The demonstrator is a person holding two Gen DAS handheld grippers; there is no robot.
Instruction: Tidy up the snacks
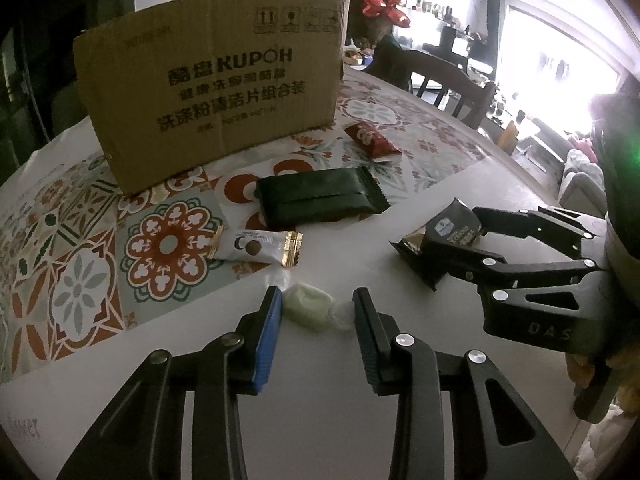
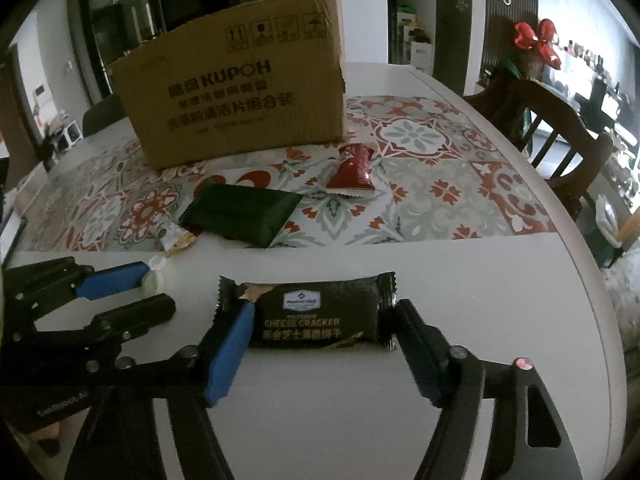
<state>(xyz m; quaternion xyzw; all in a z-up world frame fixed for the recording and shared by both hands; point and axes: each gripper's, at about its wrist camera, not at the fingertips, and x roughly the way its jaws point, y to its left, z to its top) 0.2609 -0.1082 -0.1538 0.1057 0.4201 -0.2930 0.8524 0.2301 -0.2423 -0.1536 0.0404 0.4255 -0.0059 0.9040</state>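
- Left wrist view: the left gripper (image 1: pixel 316 312) fills the lower centre of the frame. Its blue-padded finger touches a pale green wrapped candy (image 1: pixel 307 307) on the white table (image 1: pixel 460 184); the black finger stands just beside the candy's clear twisted end. Whether both pads press on the candy cannot be told.
- Above the candy, left of centre, lies a white-and-gold snack bar (image 1: pixel 256 245). A dark green packet (image 1: pixel 320 196) lies at centre and a red packet (image 1: pixel 371 141) above it to the right, both on the patterned mat (image 1: pixel 80 280).
- A cardboard box (image 1: pixel 216 80) stands upright on the mat in the upper left.
- At centre right, the right gripper (image 1: pixel 444 244) straddles a black cheese cracker packet (image 1: pixel 452 228).
- Right wrist view: the right gripper (image 2: pixel 324 320) occupies the lower centre. The cheese cracker packet (image 2: pixel 316 312) lies flat between its fingers; the blue pad meets the packet's left end and the black finger meets its right crimped end.
- At lower left, the left gripper (image 2: pixel 156 292) has the candy (image 2: pixel 154 282) at its tips.
- The box (image 2: pixel 240 88) stands at upper centre, with the green packet (image 2: pixel 240 212), red packet (image 2: pixel 354 170) and snack bar (image 2: pixel 174 238) below it.
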